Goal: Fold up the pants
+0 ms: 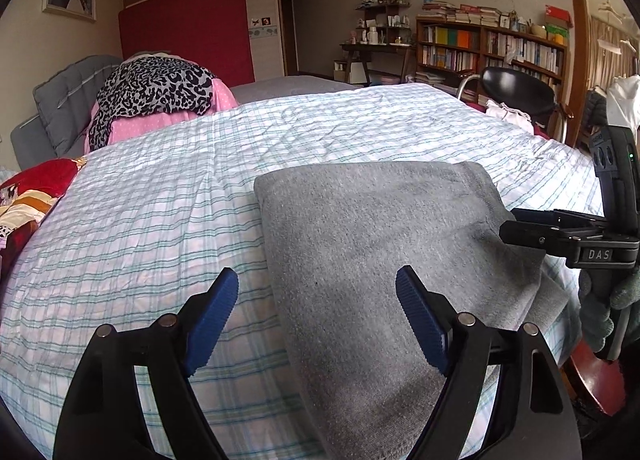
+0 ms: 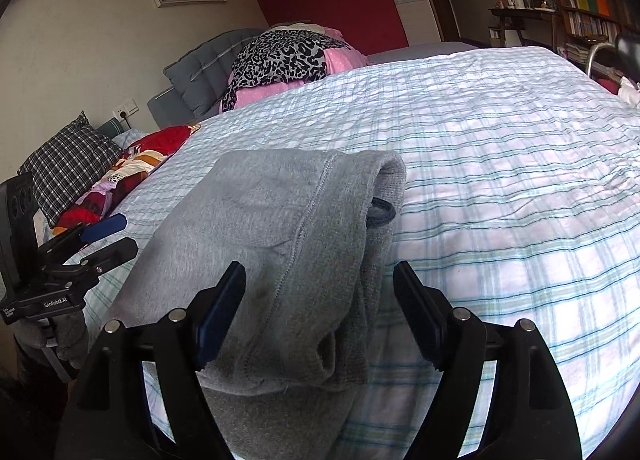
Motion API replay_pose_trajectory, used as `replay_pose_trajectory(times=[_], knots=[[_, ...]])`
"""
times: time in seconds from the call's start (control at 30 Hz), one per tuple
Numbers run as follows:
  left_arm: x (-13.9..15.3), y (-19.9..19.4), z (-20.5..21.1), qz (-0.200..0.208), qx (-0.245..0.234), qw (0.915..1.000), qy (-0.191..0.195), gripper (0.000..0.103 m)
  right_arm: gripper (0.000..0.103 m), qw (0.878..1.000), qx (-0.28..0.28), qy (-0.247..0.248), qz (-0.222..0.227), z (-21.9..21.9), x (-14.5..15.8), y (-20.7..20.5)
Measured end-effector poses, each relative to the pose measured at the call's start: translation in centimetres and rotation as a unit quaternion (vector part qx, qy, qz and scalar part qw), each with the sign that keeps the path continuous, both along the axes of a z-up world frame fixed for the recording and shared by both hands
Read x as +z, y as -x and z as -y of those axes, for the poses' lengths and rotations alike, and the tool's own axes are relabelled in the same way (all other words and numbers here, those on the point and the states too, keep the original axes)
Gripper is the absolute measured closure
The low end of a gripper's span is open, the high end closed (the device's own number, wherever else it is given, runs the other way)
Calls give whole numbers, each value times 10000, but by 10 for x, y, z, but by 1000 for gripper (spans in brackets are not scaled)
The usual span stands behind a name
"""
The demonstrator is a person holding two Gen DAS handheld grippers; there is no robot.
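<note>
Jaws spread wide on the left gripper, above the near left edge of the folded grey pants, which lie on the plaid bedspread. From the right wrist, the right gripper also gapes, pads clear of the pants' seamed edge.

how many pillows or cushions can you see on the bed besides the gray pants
2 at least: a checked pillow at the far left edge of the bed, and a gray quilted cushion against the wall by the headboard. The leopard-print pile may hide more.
</note>
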State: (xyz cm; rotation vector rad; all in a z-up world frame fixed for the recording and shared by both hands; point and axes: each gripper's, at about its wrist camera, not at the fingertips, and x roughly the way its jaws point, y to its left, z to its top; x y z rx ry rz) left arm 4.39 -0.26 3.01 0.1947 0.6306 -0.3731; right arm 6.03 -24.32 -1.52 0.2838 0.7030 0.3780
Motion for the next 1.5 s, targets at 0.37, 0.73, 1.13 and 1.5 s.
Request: replay_pose_trajectory(times=[0.37, 0.73, 1.13, 1.5], knots=[[-10, -26, -12, -384, 94, 9991, 158, 19, 26, 9980, 118, -299, -538, -1, -17, -36], [-23, -50, -20, -932, 20, 9940, 564, 18, 26, 9967, 276, -376, -661, 1, -23, -40], [-40, -71, -35, -1767, -211, 9747, 1356, 17, 27, 9944, 527, -478, -785, 4, -24, -47], [-58, -94, -39, -2626, -556, 9414, 2043, 13, 31, 9912, 701, -534, -990, 6, -21, -60]])
